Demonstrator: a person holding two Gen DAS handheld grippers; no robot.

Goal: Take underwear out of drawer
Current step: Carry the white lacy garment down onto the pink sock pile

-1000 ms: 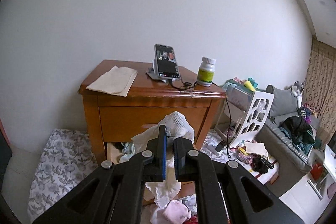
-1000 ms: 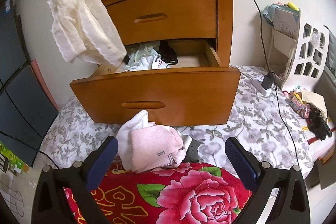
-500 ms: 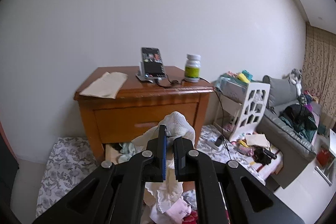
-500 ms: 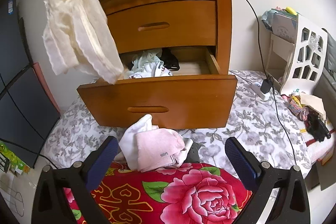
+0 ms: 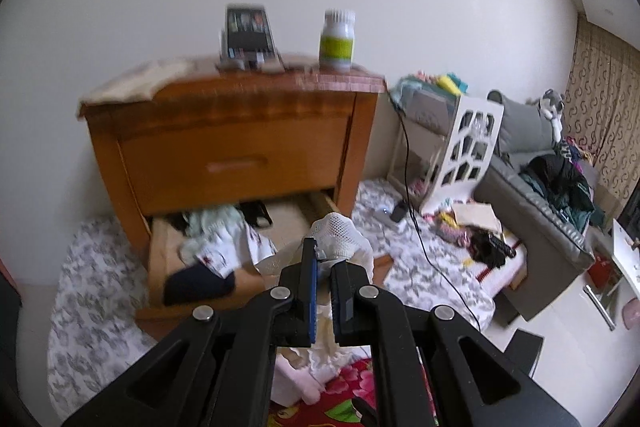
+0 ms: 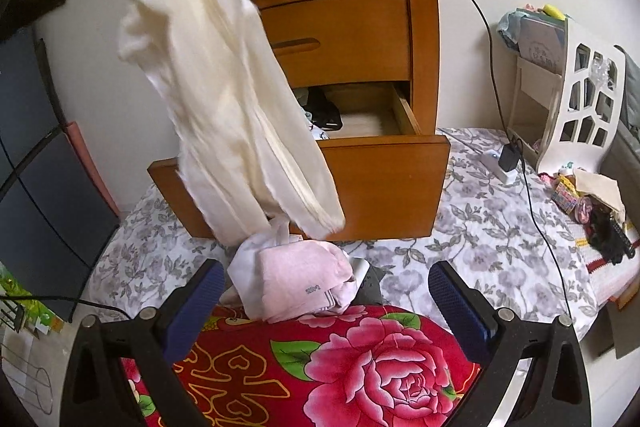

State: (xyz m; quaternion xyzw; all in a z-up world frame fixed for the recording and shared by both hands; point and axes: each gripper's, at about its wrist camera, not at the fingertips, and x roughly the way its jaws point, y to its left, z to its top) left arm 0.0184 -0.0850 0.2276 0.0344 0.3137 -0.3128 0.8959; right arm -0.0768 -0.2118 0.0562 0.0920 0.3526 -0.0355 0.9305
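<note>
Underwear [image 6: 236, 99], cream, hangs from my left hand-held gripper [image 5: 324, 259], clenched on it, above the open drawer's [image 6: 380, 195] front edge. Right hand-held gripper [image 6: 324, 299] spread wide w/ nothing in it, over the pink garment [image 6: 304, 283].

Left gripper [image 5: 323, 269], clamped on cream-white lacy cloth underwear [image 6: 236, 99], has swung lower and toward the pulled-out orange wooden drawer [image 6: 384, 183]; garment's hem now brushes the folded pink-and-white laundry pile [image 6: 296, 281].

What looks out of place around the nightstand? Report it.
The lower drawer stands pulled out with clothes heaped untidily inside. A pink and white pile lies on the floor mat before it. A cream garment hangs from the left gripper, fingers shut on it.
</note>
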